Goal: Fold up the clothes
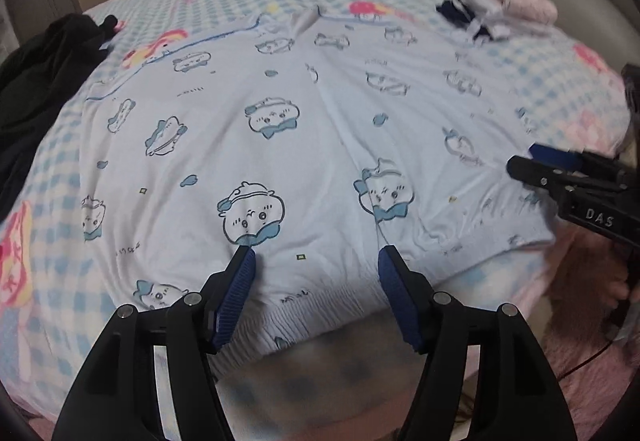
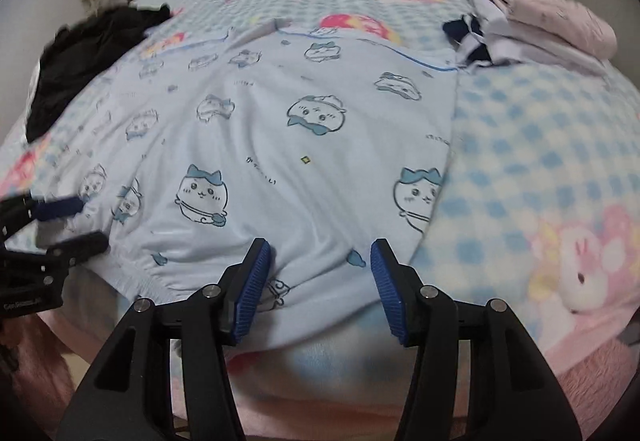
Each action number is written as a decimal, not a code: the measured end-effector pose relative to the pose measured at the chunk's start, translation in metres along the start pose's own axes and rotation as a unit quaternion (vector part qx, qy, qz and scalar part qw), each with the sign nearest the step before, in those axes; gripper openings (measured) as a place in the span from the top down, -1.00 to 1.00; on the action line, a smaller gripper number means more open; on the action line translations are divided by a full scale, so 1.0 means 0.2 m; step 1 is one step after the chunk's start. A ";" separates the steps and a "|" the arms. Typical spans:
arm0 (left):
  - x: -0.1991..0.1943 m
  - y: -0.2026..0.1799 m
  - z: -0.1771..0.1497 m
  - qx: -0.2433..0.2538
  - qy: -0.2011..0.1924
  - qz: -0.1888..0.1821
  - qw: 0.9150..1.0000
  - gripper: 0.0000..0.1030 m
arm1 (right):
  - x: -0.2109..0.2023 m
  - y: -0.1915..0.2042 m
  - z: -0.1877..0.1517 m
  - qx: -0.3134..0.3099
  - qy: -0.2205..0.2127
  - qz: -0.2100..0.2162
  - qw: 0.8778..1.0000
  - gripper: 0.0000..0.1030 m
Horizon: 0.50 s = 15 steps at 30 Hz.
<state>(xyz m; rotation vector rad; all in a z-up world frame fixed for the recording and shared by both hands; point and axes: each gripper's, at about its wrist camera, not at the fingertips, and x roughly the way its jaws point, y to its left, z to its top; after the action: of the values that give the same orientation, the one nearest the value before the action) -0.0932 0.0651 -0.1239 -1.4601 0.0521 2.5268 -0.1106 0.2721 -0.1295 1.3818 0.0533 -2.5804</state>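
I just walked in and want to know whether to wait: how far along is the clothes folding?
Done: a folded stack sits at the bed's far right corner. In hand: light-blue printed shorts lie spread flat, unfolded; the left gripper and the right gripper hover open over the elastic waistband, gripping nothing. Left: folding these shorts, then the crumpled black garment at far left.

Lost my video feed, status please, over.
Both tongs open, left and right, over the waistband edge of the blue printed shorts, spread flat. Nothing in the way.
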 end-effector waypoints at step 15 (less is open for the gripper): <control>0.04 0.08 0.02 -0.037 0.004 -0.018 0.999 -0.29 | 0.01 -0.01 0.00 -0.006 0.014 0.031 0.999 -0.04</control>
<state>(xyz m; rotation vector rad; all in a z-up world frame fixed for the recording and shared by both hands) -0.1033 0.0509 -0.1302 -1.4842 -0.0669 2.5195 -0.1119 0.2731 -0.1317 1.3935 0.0291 -2.5059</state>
